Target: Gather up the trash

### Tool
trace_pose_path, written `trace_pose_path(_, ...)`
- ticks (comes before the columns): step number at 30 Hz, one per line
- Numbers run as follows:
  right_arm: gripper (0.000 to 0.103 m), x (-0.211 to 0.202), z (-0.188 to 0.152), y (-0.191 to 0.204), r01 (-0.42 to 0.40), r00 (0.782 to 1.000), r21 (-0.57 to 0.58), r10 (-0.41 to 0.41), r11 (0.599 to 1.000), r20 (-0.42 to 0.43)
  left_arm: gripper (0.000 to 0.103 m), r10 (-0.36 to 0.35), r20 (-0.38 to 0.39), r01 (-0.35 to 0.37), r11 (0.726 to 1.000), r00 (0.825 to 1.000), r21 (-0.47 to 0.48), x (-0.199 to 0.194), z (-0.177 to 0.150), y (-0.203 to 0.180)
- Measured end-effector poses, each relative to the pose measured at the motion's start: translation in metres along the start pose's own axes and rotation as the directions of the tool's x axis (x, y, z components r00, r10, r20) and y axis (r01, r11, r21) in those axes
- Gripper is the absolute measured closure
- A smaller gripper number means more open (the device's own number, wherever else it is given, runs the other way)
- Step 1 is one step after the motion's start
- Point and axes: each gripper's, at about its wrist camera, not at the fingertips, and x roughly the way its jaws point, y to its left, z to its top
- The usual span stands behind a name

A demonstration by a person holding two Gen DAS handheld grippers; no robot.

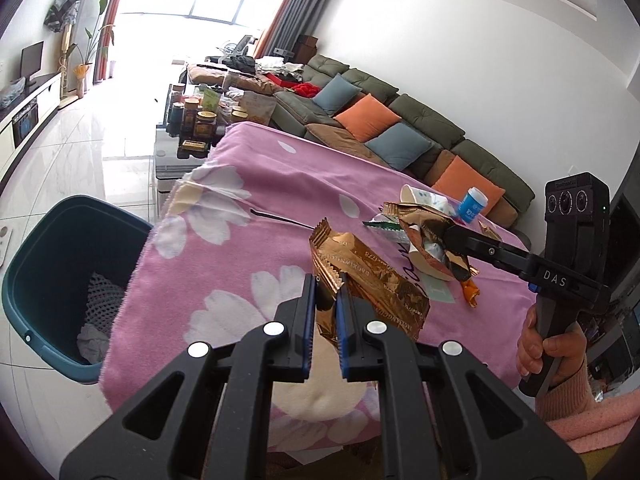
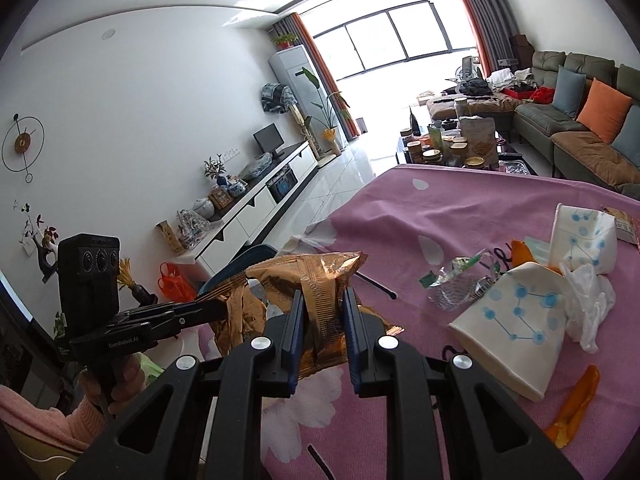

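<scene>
My left gripper (image 1: pixel 326 284) is shut on a copper foil snack wrapper (image 1: pixel 372 280), held above the pink flowered tablecloth (image 1: pixel 248 240). My right gripper (image 2: pixel 322 294) is shut on a second copper foil wrapper (image 2: pixel 316 280); it also shows in the left wrist view (image 1: pixel 442 226) with its crumpled wrapper (image 1: pixel 424 236). The left gripper shows in the right wrist view (image 2: pixel 224 306) holding its wrapper (image 2: pixel 240 312). A dark teal bin (image 1: pixel 60 280) stands on the floor left of the table.
On the cloth lie crushed paper cups (image 2: pixel 516 320), a white tissue (image 2: pixel 588 300), a clear foil scrap (image 2: pixel 456 280), orange peel (image 2: pixel 576 404) and a blue bottle (image 1: pixel 472 204). A coffee table with jars (image 1: pixel 200 120), a sofa (image 1: pixel 400 120) and a TV cabinet (image 2: pixel 260 208) stand beyond.
</scene>
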Motion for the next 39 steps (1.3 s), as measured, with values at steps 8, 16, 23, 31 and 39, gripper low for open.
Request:
trace_pose_path(8, 0.086, 0.029, 0.009, 0.024, -0.052, 0.998, -0.033, 0.050, 0.998, -0.035, 0.093, 0.077, 0.044, -0.075, 0.996, 0.996, -0.049, -0.028, 0.004, 0.030)
trace_pose_path(16, 0.086, 0.054, 0.014, 0.040, -0.095, 0.993, -0.058, 0.091, 0.994, -0.068, 0.093, 0.142, 0.075, -0.136, 0.987, 0.987, -0.087, -0.049, 0.007, 0.050)
trace_pose_path(23, 0.086, 0.070, 0.018, 0.048, -0.123, 0.989, -0.064, 0.117, 0.990, -0.096, 0.093, 0.182, 0.089, -0.172, 0.979, 0.979, -0.108, -0.060, 0.008, 0.062)
trace_pose_path(31, 0.086, 0.088, 0.025, 0.060, -0.150, 0.983, -0.082, 0.140, 0.985, -0.118, 0.093, 0.235, 0.113, -0.220, 0.966, 0.965, -0.135, -0.073, 0.009, 0.076)
trace_pose_path(39, 0.086, 0.103, 0.031, 0.077, -0.175, 0.977, -0.114, 0.159, 0.978, -0.139, 0.093, 0.298, 0.130, -0.278, 0.948, 0.946, -0.155, -0.087, 0.008, 0.086)
